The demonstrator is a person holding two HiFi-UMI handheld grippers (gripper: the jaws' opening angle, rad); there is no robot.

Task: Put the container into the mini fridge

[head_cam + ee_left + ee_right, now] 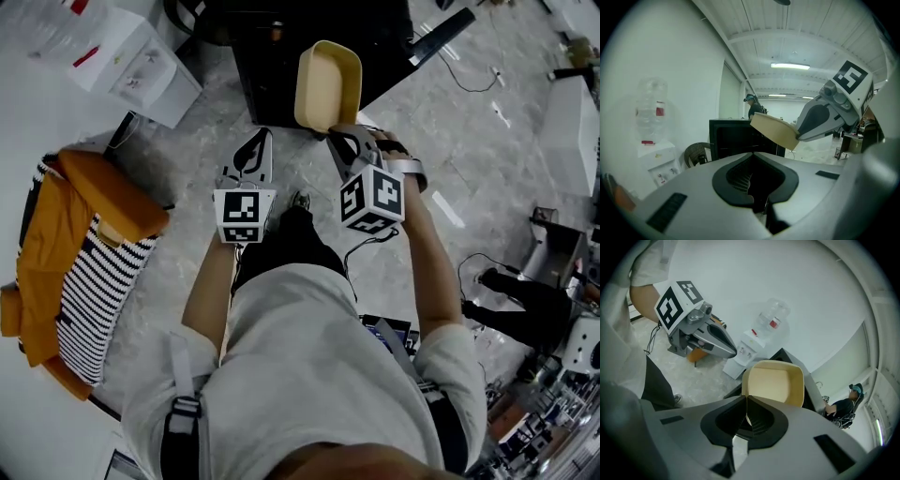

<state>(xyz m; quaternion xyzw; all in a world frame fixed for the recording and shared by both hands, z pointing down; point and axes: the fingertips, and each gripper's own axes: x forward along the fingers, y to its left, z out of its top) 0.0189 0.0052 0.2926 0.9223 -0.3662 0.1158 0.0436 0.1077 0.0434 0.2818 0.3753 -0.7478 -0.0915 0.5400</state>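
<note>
the cream container point(328, 84) is empty, a smooth rounded rectangle (plastic, it seems), tipped up on edge before the black mini fridge point(272, 70). the right gripper point(336, 138) pinches its rim, jaws clamped. the left gripper point(752, 157) has its jaws together on nothing. the fridge's inside is too dark to read.

White T-shirt point(319, 375), black trousers point(286, 239), grey shoulder strap point(184, 412)
</note>
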